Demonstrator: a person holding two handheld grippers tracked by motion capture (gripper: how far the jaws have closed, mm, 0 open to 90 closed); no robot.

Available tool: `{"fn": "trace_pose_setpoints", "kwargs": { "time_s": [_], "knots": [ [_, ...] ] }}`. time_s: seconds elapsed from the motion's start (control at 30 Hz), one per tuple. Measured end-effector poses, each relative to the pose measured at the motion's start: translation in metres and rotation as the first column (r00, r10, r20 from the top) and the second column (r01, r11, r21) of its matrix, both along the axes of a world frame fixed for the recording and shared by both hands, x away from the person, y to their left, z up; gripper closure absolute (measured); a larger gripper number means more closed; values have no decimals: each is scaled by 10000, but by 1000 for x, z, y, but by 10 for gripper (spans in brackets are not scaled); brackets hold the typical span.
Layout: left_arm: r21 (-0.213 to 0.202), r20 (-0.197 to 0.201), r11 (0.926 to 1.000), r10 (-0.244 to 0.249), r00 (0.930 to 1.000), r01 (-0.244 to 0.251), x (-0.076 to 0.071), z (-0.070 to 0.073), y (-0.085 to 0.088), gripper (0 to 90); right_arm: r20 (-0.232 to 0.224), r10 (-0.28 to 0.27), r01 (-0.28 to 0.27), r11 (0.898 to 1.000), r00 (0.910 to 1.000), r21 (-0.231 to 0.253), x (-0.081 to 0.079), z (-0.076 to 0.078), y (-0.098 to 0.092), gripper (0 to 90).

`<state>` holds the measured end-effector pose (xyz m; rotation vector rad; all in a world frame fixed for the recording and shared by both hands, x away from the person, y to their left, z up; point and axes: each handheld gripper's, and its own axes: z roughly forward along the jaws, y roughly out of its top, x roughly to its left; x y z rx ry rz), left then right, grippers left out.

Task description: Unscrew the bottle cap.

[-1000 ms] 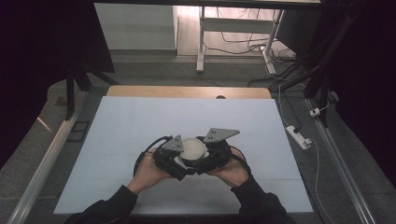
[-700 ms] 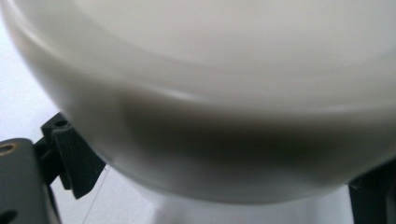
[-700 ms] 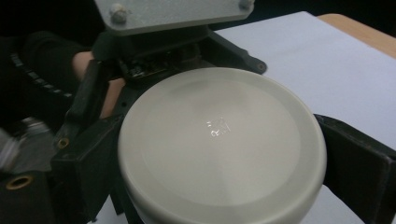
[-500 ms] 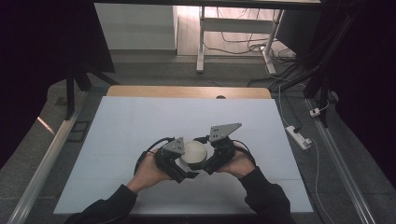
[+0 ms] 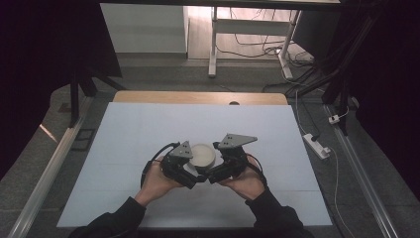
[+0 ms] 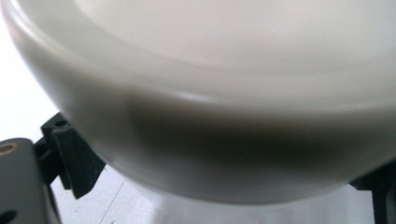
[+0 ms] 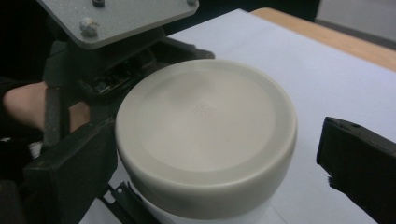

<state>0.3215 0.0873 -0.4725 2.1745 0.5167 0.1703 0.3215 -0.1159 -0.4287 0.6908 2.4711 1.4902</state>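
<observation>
The lid (image 5: 202, 154) is a round, cream-white cap with a smooth domed rim, sitting on top of a white jar (image 7: 205, 215) of which just a strip shows below it in the right gripper view. Jar and lid stand on the pale counter (image 5: 124, 134), in its near half and close to the middle, between the person's two hands.

The left gripper (image 5: 184, 167) comes in from the lid's left side, held in the left hand (image 5: 157, 179). In the left gripper view the lid (image 6: 201, 102) looms right up against the camera, with one black finger (image 6: 70, 154) low at the left and another just at the right edge, so the fingers are spread on either side of the lid; I cannot tell whether they press on it.

The right gripper (image 5: 224, 166) sits at the lid's right side in the right hand (image 5: 245, 181). In its own view the fingers are spread wide: the left one (image 7: 70, 172) lies against the lid's (image 7: 205, 135) rim, while the right one (image 7: 359, 163) stands apart from it with bare counter between.
</observation>
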Motion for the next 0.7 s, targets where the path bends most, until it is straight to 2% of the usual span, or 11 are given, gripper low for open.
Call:
{"fn": "trace_pose_setpoints", "kwargs": {
  "time_s": [0.1,0.13,0.2,0.4,0.57,0.6,0.67,0.7],
  "knots": [
    [50,34,10000,72,10000,-73,-1,0,-1,76,89,-235,235,9997,9997,-30,-2,-1,3,0],
    [51,36,9999,112,9999,-112,-1,0,-2,76,265,-468,469,9989,9986,-44,-5,-2,6,0],
    [99,66,9998,152,9999,-153,-2,1,-3,76,373,-602,605,9981,9975,-82,-7,-3,9,22],
    [122,86,9999,115,9999,-117,-3,1,-4,76,619,-760,767,9970,9952,-83,-12,-6,14,66],
    [120,84,9999,-115,9999,114,-3,2,-3,76,607,-479,485,9988,9970,-83,-10,-5,12,67],
    [176,123,9992,-355,9993,352,-3,2,-2,76,485,-112,119,9998,9988,-127,-8,-4,10,67],
    [78,58,9990,-432,9991,431,-3,3,-2,77,316,303,-304,9995,9990,36,-4,-3,6,67],
    [43,8,9979,-642,9979,642,-2,3,-2,77,271,562,-564,9984,9980,50,-2,-3,4,68]
  ]
}}
